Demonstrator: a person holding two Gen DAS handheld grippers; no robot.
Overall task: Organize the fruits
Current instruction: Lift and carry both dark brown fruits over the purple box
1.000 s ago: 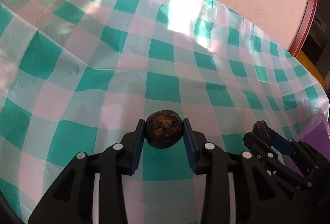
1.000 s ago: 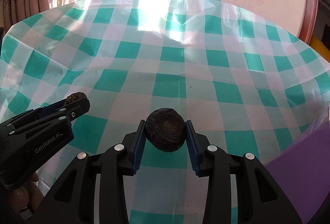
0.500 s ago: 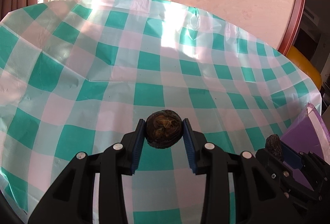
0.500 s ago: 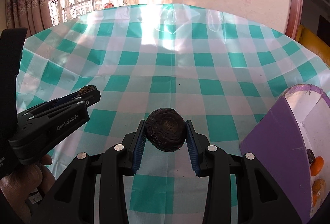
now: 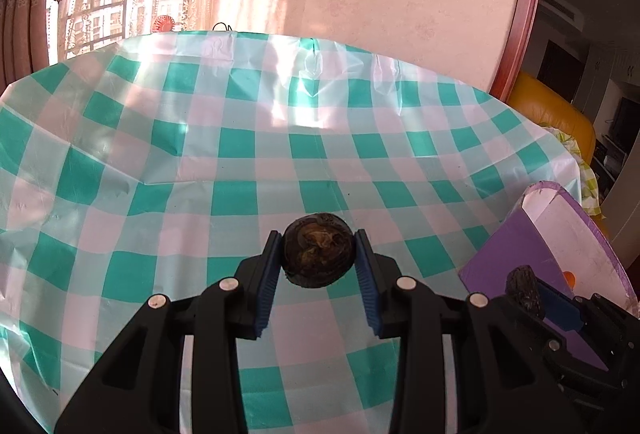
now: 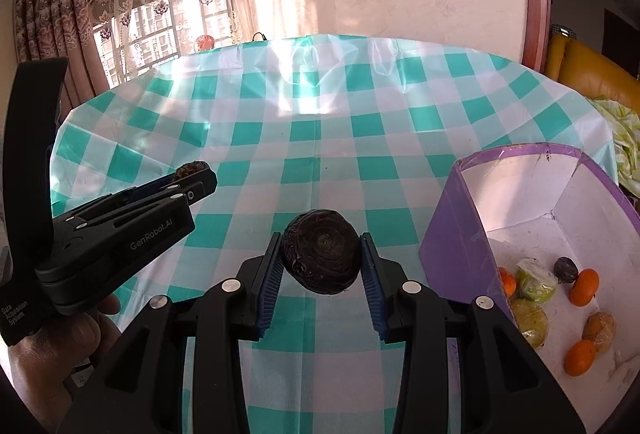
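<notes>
Fruit: a dark wrinkled fruit (image 5: pixel 319 251) was pinched between the blue pads of the left gripper (image 5: pixel 318 266); a second dark fruit (image 6: pixel 321 257) was clamped likewise in the right gripper (image 6: pixel 320 266). Both hung above the checked tablecloth (image 6: pixel 304 146). To the right stood a purple box (image 6: pixel 452 234) containing oranges (image 6: pixel 584 287) and other fruit.

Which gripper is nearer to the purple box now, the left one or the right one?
Right. The right gripper, shut on a dark fruit, is just beside the purple box. The left gripper is further off, on the far side of the right one.
</notes>
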